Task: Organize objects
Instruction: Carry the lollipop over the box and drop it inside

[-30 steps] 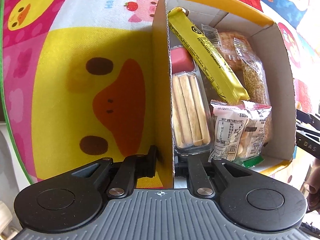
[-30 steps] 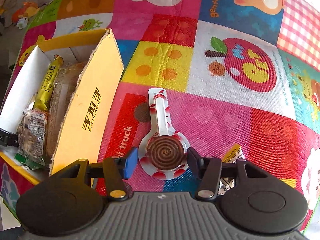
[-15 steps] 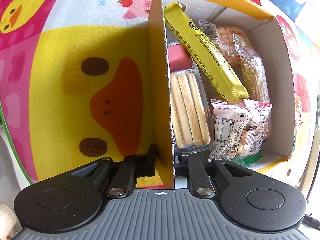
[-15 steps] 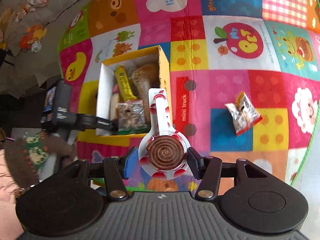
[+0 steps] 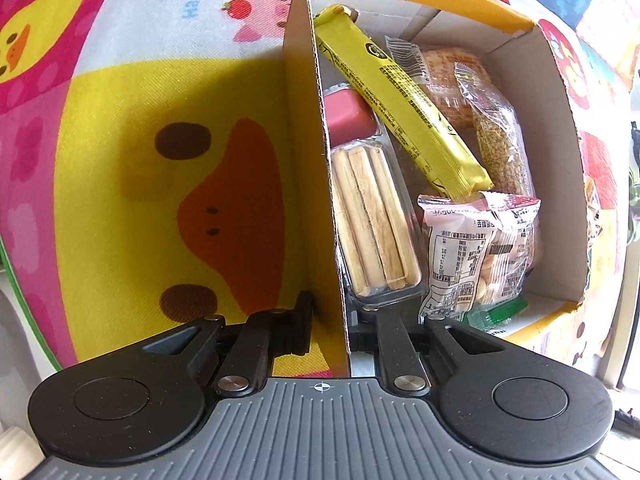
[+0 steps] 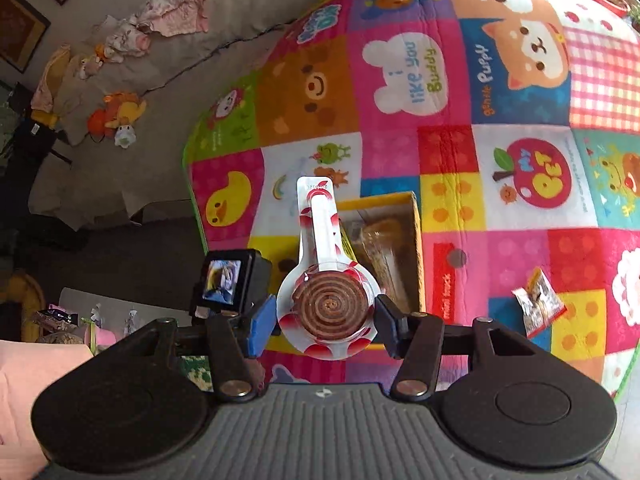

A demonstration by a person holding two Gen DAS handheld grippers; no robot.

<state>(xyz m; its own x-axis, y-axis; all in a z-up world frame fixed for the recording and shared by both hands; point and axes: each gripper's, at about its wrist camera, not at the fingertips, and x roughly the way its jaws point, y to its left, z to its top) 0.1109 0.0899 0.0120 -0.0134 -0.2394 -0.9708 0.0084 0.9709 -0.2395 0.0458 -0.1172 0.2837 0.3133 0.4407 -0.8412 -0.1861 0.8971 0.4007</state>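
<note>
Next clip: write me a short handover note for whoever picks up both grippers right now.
Left gripper: jaws shut on the near side wall of the yellow cardboard box, steadying it on the play mat.
Right gripper: jaws shut on the spiral lollipop, held in the air above the mat with the box below it.
Done: the box already holds the yellow bar, the biscuit stick pack and several other snack bags.
Left: lower the lollipop into the box, then fetch the small snack packet lying on the mat to the box's right.
</note>
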